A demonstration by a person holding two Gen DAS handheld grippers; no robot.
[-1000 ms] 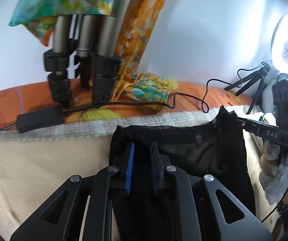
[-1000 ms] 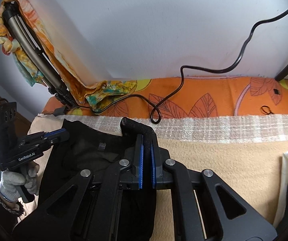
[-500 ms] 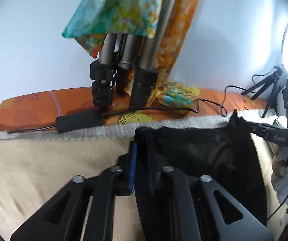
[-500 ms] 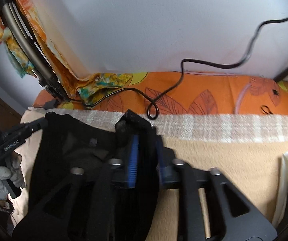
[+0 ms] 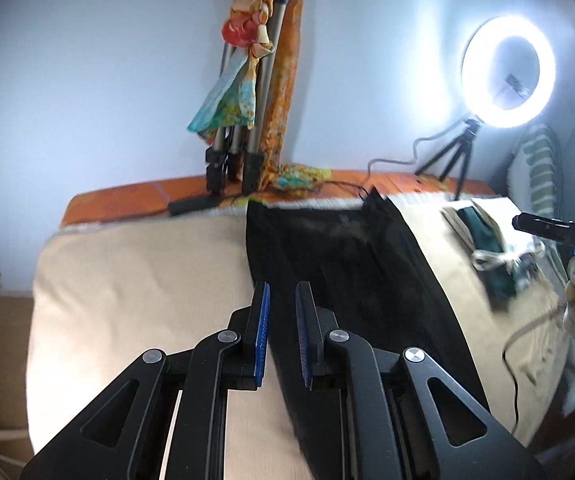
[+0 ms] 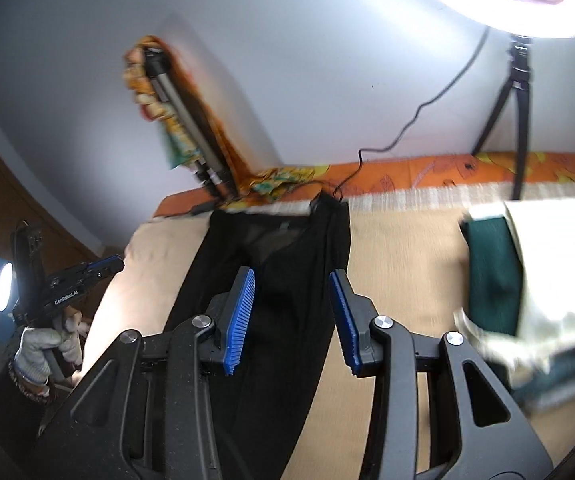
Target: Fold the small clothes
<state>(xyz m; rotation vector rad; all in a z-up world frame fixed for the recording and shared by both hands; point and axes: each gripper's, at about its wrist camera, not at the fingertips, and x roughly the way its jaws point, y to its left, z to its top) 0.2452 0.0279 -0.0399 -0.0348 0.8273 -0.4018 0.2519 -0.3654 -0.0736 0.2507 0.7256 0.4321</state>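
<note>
A black garment (image 5: 351,276) lies flat and long on the beige blanket (image 5: 139,280), its top edge near the orange strip at the back; it also shows in the right wrist view (image 6: 283,288). My left gripper (image 5: 283,288) hovers above the garment's left edge, its jaws a little apart and empty. My right gripper (image 6: 293,276) is open wide and empty above the garment's middle. In the left wrist view the right gripper (image 5: 527,222) shows at the right edge, raised off the bed. In the right wrist view the left gripper (image 6: 103,266) shows at the left, off the garment.
A folded stack with a dark green garment (image 6: 491,276) and white cloth (image 6: 559,264) lies at the right. A tripod draped in patterned cloth (image 5: 243,120) leans on the wall at the back. A lit ring light (image 5: 507,72) on a small tripod and cables stand at the back right.
Both grippers have let go of the black garment's top edge, opened, and pulled back and up. The garment now lies flat on the blanket.
</note>
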